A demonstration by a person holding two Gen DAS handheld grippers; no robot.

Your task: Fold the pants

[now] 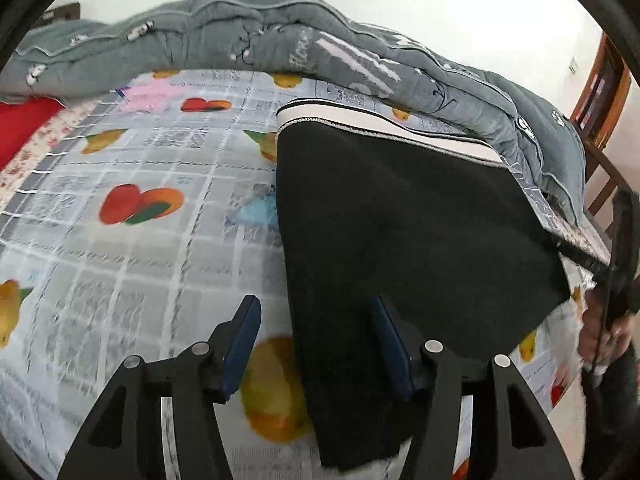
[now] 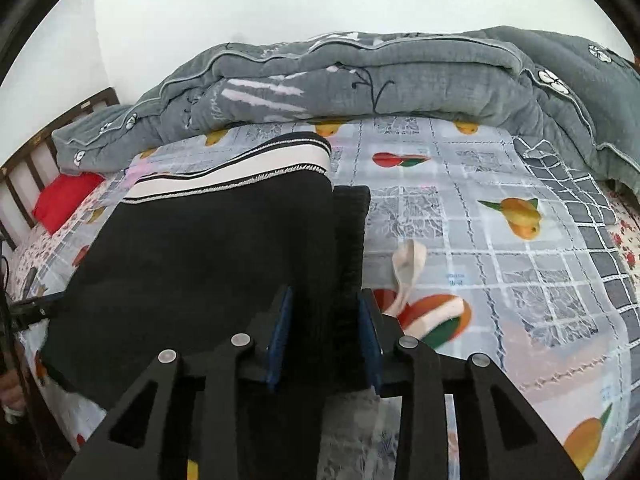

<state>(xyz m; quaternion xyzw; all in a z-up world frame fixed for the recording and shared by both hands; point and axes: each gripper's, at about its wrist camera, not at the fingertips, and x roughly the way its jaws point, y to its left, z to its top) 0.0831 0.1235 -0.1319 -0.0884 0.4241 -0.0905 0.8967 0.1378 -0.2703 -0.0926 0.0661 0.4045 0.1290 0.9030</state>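
The black pants (image 1: 400,220) lie folded flat on the bed, with a white and black striped waistband (image 1: 360,120) at the far end. My left gripper (image 1: 316,312) is open above the pants' near left edge, one finger over the sheet and one over the cloth. In the right wrist view the pants (image 2: 200,248) fill the left and middle, waistband (image 2: 240,172) at the far end. My right gripper (image 2: 326,304) is open with its jaws either side of the pants' right edge. A white drawstring (image 2: 406,272) trails on the sheet to the right.
The bed has a grey checked sheet with a fruit print (image 1: 140,208). A bunched grey quilt (image 1: 280,36) lies along the far side, also in the right wrist view (image 2: 380,76). A red pillow (image 2: 68,196) sits by the wooden headboard (image 2: 24,184). A wooden chair (image 1: 600,92) stands at right.
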